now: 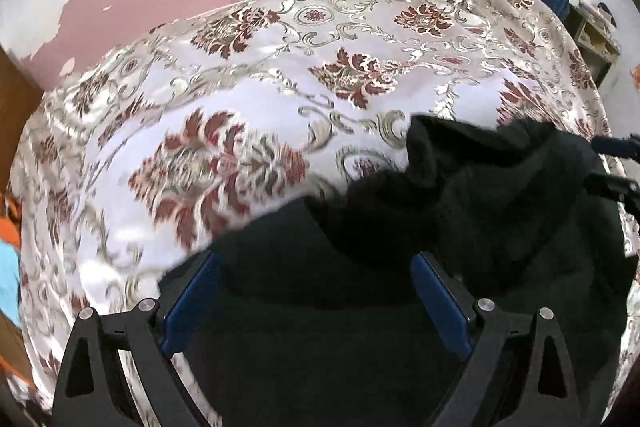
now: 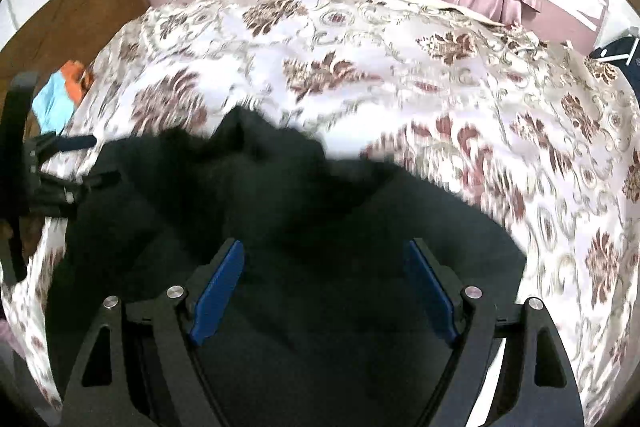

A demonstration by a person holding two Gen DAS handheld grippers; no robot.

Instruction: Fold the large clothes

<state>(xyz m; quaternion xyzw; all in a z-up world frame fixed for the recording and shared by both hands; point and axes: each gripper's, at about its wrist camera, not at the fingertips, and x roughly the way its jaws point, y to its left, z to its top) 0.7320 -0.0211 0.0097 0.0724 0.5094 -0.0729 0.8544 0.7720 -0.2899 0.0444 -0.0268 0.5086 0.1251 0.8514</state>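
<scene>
A soft, limp black garment (image 2: 280, 227) lies bunched on the bed (image 2: 440, 75). Both grippers, left (image 1: 316, 267) and right (image 2: 324, 259), hover wide open, empty. Best grasped at edges.

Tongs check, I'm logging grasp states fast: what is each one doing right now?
Left tongs: open, blue pads spread over the black garment, gripping nothing.
Right tongs: open, also over the black garment, nothing clamped.

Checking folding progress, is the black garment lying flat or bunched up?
Bunched up. The black garment sits in a lumpy heap with raised peaks on the floral bedspread, no straight folded edges visible.
</scene>
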